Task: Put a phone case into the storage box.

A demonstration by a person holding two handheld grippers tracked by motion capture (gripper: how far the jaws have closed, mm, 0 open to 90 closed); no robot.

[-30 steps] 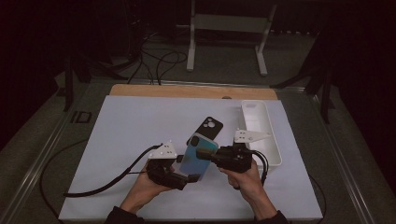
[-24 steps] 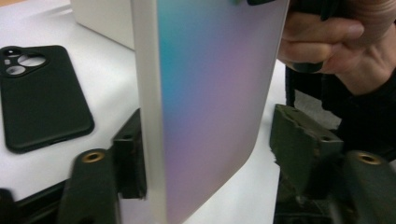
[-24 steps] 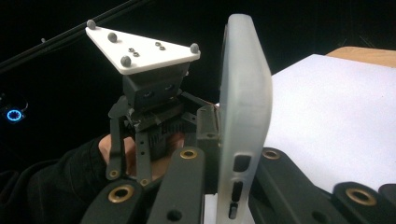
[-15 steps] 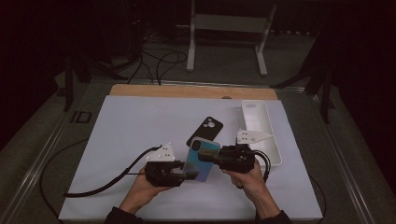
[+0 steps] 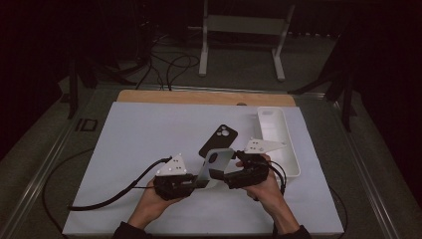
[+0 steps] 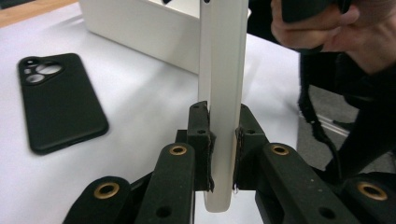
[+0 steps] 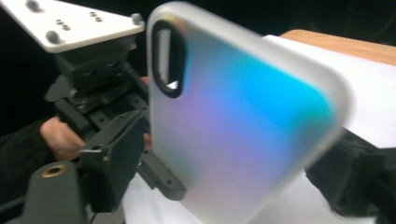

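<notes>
Your left gripper (image 6: 219,154) has just closed on the frosted phone case (image 6: 223,93), holding it upright. Your right gripper (image 5: 221,175) has just opened, jaws apart beside its smooth, iridescent back.

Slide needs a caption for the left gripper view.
Left gripper clamps an upright frosted phone case; black case lies nearby.
</notes>
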